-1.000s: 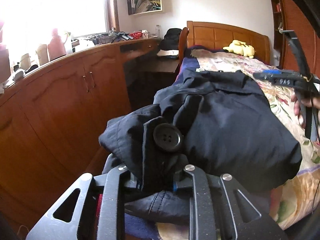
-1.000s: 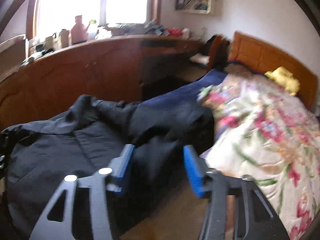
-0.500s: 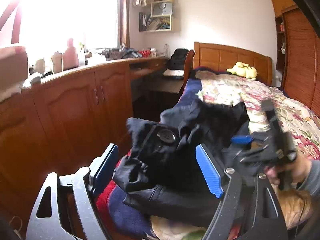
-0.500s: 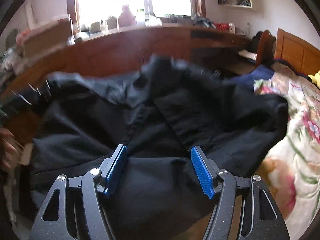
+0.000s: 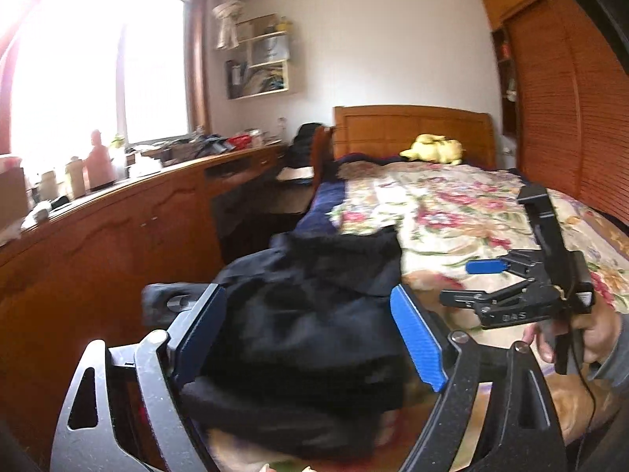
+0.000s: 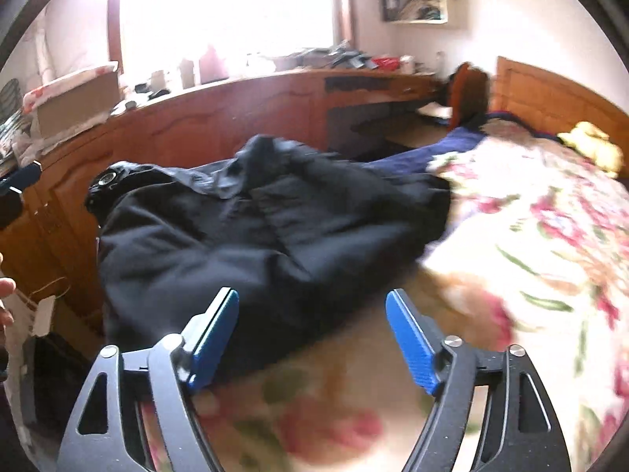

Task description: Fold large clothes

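A black coat [image 5: 314,314] lies bunched on the left side of the floral bedspread [image 5: 452,212], one large button [image 5: 177,301] showing at its left edge. My left gripper [image 5: 310,334] hovers just above the heap; its jaws are opening and the blue pads stand clear of the cloth on both sides. In the right wrist view the coat [image 6: 255,228] lies ahead, with my right gripper [image 6: 312,334] at its near edge. Those jaws are also opening, and nothing is pinched. A hand holds the right gripper [image 5: 468,281] to the right of the coat.
Wooden cabinets [image 5: 118,244] with a cluttered top run along the left under a bright window. A chair [image 5: 314,153] carrying dark things stands by the headboard [image 5: 412,126]. A yellow plush toy [image 5: 432,149] lies at the bed's head. A wardrobe [image 5: 570,98] lines the right wall.
My left gripper let go of the coat's buttoned edge, opened wide and drew back and up. My right gripper opened wider and pulled back to the coat's near edge over the bedspread.
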`<action>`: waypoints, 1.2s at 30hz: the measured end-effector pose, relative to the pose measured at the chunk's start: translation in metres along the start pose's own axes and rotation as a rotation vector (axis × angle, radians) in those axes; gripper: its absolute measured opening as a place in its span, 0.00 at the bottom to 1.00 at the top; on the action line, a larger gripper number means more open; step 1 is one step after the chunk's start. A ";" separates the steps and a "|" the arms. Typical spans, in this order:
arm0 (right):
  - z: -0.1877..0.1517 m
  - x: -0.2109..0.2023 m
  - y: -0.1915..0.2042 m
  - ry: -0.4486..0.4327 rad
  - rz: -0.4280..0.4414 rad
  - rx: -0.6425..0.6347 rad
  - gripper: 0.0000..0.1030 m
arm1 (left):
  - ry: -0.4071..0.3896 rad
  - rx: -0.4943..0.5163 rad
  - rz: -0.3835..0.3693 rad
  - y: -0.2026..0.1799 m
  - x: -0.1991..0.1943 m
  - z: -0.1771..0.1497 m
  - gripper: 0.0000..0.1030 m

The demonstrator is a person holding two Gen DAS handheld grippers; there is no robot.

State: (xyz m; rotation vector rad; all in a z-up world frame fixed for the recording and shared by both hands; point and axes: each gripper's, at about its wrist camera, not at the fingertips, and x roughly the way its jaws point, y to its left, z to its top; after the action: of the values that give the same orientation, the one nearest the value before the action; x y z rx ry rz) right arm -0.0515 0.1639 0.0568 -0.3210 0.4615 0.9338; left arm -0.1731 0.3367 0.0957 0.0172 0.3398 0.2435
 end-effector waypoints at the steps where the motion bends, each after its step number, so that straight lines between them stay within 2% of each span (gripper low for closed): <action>1: -0.006 -0.014 -0.010 -0.010 -0.023 0.004 0.82 | 0.000 0.001 -0.026 -0.012 0.002 0.000 0.86; 8: -0.053 -0.102 -0.059 -0.050 -0.159 0.076 0.82 | 0.012 -0.001 -0.160 -0.089 0.021 0.003 0.86; 14: -0.084 -0.139 -0.085 -0.078 -0.256 0.138 0.82 | 0.021 0.006 -0.248 -0.150 0.032 0.006 0.86; 23: -0.127 -0.176 -0.115 -0.083 -0.343 0.236 0.83 | 0.078 0.058 -0.288 -0.236 0.057 -0.008 0.86; 29: -0.149 -0.190 -0.138 -0.079 -0.415 0.287 0.89 | 0.115 0.062 -0.328 -0.286 0.079 -0.011 0.86; 36: -0.163 -0.214 -0.161 -0.139 -0.513 0.323 0.89 | 0.111 0.076 -0.360 -0.347 0.092 -0.003 0.86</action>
State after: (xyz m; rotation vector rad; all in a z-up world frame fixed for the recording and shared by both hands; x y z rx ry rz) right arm -0.0660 -0.1488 0.0368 -0.0696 0.3689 0.3693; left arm -0.0095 0.0212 0.0424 0.0174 0.4557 -0.1257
